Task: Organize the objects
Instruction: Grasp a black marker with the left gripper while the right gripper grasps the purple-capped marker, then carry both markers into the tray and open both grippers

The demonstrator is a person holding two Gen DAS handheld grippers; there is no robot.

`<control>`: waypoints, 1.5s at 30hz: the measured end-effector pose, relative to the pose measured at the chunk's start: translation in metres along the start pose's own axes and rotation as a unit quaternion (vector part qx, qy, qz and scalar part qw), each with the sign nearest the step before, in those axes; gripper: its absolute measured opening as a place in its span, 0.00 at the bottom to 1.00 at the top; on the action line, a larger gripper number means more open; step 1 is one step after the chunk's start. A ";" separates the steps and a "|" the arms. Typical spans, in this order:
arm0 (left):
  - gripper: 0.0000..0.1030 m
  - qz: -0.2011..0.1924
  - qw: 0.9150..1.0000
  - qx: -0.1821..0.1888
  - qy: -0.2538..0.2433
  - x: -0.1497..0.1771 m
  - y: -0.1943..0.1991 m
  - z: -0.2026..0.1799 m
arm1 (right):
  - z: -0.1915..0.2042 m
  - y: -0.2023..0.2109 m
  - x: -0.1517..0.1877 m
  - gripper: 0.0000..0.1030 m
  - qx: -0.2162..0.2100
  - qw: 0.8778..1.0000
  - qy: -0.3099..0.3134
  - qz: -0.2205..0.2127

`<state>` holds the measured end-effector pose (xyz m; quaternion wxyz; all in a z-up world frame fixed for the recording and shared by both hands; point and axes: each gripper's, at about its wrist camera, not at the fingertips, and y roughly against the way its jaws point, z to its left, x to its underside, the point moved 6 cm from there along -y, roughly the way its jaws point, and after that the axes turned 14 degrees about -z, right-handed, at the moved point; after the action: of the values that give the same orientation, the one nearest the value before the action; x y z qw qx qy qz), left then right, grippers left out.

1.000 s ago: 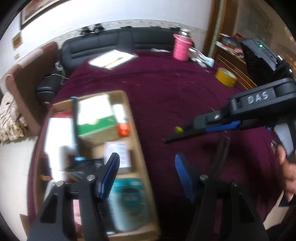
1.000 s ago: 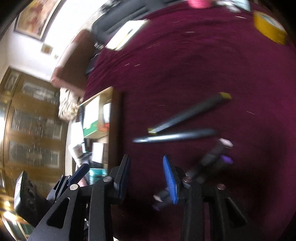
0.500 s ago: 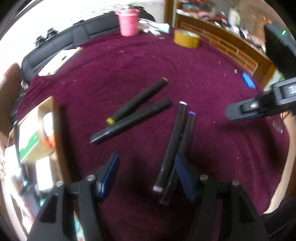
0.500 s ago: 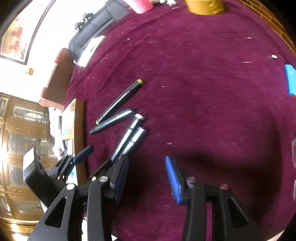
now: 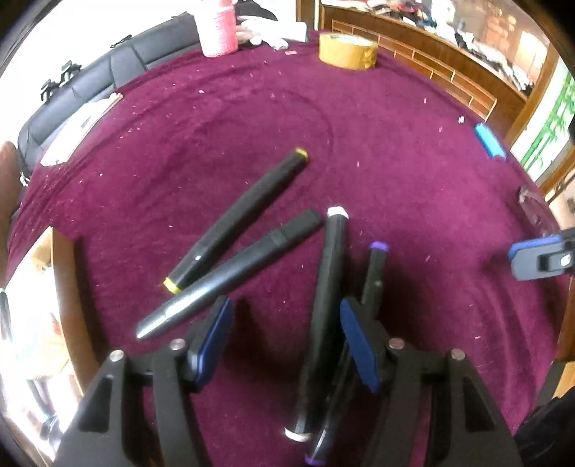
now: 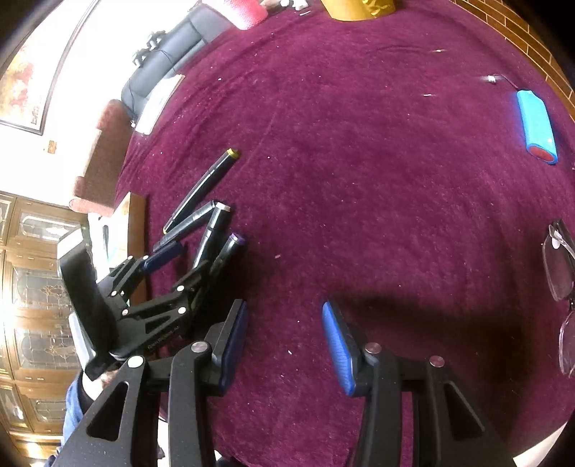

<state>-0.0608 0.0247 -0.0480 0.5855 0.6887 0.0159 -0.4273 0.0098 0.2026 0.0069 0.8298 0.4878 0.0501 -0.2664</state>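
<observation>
over the maroon cloth [image 5: 395, 143], the left gripper [image 5: 284, 337] hangs spread, white-capped marker [image 5: 329, 294] seemingly unpinched between its jaws; right gripper [image 6: 284, 341] spread, empty.

The left wrist view looks steeply down along the left gripper [image 5: 284, 341], close over the worktop [image 5: 395, 151]. Four markers [image 5: 237, 222] lie just ahead of and between its fingers, the tape roll [image 5: 348, 50] far ahead, a box [image 5: 36, 287] to its left.

The right wrist view also tilts down, from close above the worktop [image 6: 359, 179], along the right gripper [image 6: 284, 341]. It looks over bare cloth, with glasses [image 6: 560, 273] to its right.

Both views share the markers [image 6: 201, 215], the tape roll [image 6: 359, 9], the blue object [image 5: 489, 142] [image 6: 537, 125] and the sofa [image 5: 118, 61] [image 6: 169, 61]. Each view catches the other gripper: the right gripper's finger [image 5: 539, 255] at right, the left gripper [image 6: 187, 264] at left.
</observation>
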 end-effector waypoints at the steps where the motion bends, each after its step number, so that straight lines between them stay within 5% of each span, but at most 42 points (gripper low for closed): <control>1: 0.57 -0.012 1.000 -0.005 -0.007 0.000 0.001 -0.002 | 0.000 0.000 -0.001 0.46 0.000 1.000 0.000 0.000; 2: 0.57 -0.013 1.000 -0.006 -0.009 0.001 0.001 -0.004 | 0.002 -0.001 -0.001 0.46 0.000 1.000 0.002 0.001; 6: 0.18 -0.021 0.999 -0.006 0.028 0.007 0.009 -0.005 | 0.016 -0.006 0.000 0.46 -0.006 1.000 0.020 0.008; 7: 0.15 -0.020 0.999 -0.012 0.031 0.011 0.012 -0.005 | 0.020 -0.008 0.002 0.46 -0.007 1.000 0.024 0.011; 20: 0.14 -0.024 0.991 -0.013 0.134 0.075 0.062 0.006 | 0.088 -0.074 0.013 0.46 0.032 0.993 0.090 0.071; 27: 0.14 -0.032 0.988 -0.013 0.152 0.080 0.067 0.015 | 0.101 -0.102 0.016 0.45 0.129 0.967 0.209 0.069; 31: 0.14 -0.033 0.988 -0.013 0.152 0.080 0.067 0.015 | 0.092 -0.095 0.016 0.16 0.122 0.960 0.244 0.059; 45: 0.14 -0.067 0.984 -0.012 0.166 0.061 0.064 0.017 | 0.067 -0.033 0.007 0.16 0.056 0.978 0.201 0.004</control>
<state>0.0014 -0.0381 -0.0335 0.5534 0.7400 0.1639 -0.3453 -0.0127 0.1309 0.0132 0.7752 0.5771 0.1994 -0.1619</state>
